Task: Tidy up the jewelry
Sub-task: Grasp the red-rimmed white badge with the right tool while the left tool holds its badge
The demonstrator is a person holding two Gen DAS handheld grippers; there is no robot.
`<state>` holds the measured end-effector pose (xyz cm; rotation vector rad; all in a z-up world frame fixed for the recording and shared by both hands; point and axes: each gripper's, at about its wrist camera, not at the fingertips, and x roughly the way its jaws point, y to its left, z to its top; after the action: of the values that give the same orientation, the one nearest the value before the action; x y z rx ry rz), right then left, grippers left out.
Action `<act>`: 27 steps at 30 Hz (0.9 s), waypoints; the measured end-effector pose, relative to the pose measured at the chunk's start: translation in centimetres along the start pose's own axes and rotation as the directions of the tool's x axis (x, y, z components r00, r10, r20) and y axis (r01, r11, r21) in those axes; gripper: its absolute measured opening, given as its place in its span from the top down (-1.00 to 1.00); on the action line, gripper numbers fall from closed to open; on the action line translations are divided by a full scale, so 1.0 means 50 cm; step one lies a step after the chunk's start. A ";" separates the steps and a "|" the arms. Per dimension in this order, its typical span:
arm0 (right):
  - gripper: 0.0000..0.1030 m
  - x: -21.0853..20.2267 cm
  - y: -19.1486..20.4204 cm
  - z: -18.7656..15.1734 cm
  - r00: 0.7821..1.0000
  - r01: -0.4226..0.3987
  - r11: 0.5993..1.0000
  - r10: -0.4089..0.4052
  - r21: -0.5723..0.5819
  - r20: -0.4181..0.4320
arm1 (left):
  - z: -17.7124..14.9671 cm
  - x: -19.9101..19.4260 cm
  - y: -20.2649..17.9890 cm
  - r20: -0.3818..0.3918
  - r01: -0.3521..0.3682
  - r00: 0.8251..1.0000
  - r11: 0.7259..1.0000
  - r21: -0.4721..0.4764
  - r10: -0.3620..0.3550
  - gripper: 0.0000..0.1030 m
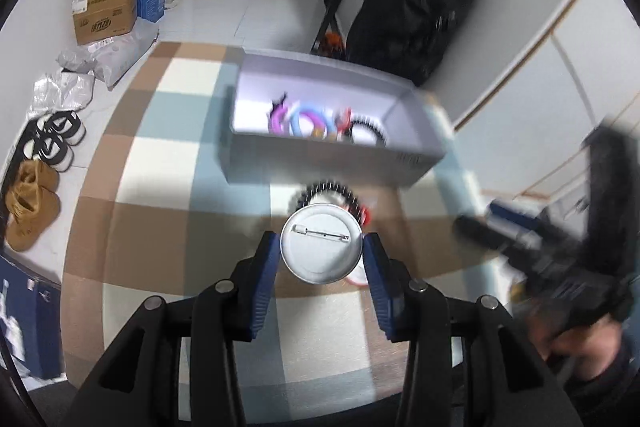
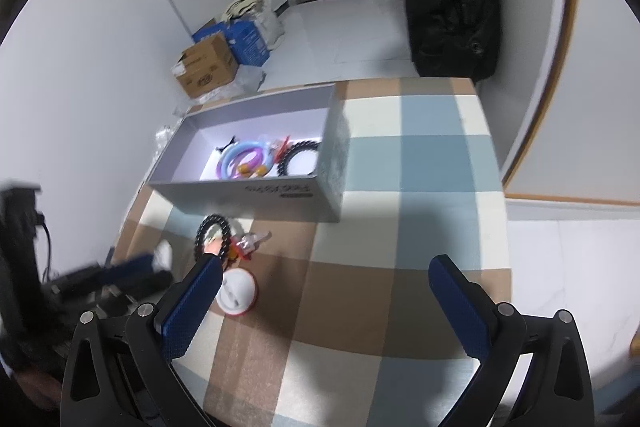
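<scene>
Left wrist: left gripper (image 1: 323, 254) clamps one pin badge (image 1: 322, 245); two black bead bracelets (image 1: 326, 194).

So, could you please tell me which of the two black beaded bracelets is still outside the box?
The black beaded bracelet lying on the checked tablecloth, in front of the grey box; the other bracelet already lies inside, beside the coloured rings.

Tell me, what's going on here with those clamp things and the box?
A person is sorting jewelry into a grey box on a checked tablecloth. The left gripper holds a round pin badge by its edges. The right gripper is open and empty. A black bead bracelet still lies outside the box.
</scene>
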<state>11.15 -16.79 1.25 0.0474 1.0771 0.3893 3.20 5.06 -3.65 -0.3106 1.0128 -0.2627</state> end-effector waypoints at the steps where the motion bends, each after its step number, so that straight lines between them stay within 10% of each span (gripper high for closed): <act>1: -0.99 0.005 0.011 -0.003 1.000 -0.002 1.000 0.002 -0.026 -0.009 | 0.005 -0.012 0.005 0.020 0.017 1.000 1.000 -0.016 -0.017 0.28; 20: -0.51 0.096 0.152 -0.043 0.992 -0.022 0.942 -0.020 -0.335 -0.121 | 0.038 -0.050 0.065 0.119 0.135 0.986 0.980 -0.149 -0.118 0.28; 27: 0.04 0.125 0.178 -0.059 0.986 0.015 0.913 -0.080 -0.408 -0.145 | 0.039 -0.055 0.076 0.120 0.145 0.985 0.977 -0.158 -0.127 0.28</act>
<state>8.62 -6.86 -3.44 -0.3864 1.1328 0.5742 3.78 9.81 -1.94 -0.5416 0.9083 -0.2825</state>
